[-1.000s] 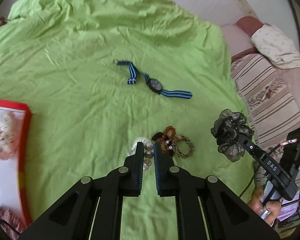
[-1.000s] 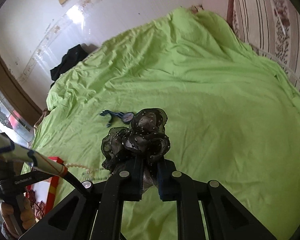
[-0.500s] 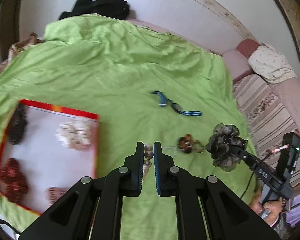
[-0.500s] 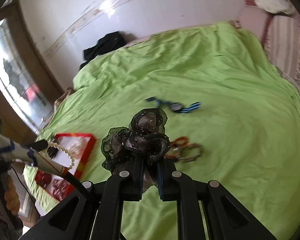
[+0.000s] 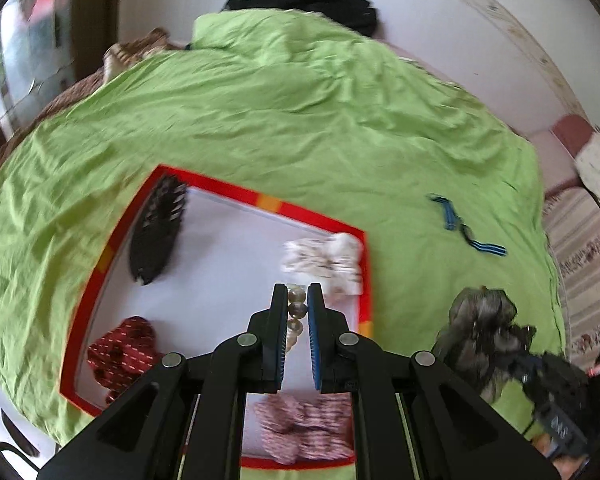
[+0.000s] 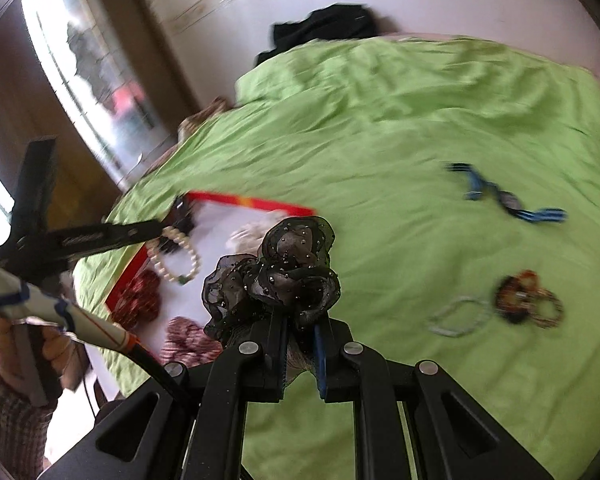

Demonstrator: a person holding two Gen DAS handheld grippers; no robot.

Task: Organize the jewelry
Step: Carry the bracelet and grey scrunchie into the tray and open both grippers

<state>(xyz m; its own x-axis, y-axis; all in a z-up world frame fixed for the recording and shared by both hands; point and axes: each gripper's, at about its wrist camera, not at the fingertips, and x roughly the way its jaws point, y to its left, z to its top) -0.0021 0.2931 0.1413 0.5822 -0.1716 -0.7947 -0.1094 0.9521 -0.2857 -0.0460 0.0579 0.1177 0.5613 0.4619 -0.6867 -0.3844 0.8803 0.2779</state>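
The left gripper [image 5: 298,300] hovers above the red-rimmed tray [image 5: 366,264], clamped on a pearl bracelet [image 6: 179,256] that dangles below its tips. To its right, the right gripper [image 6: 300,330] points out over the green bed [image 6: 380,120], pinching a black, bead-dotted sheer scrunchie [image 6: 276,276].

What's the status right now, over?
Left gripper shut on pearl bracelet, over the red-rimmed tray. Right gripper shut on black scrunchie, above the green sheet. Nothing blocking the tray.
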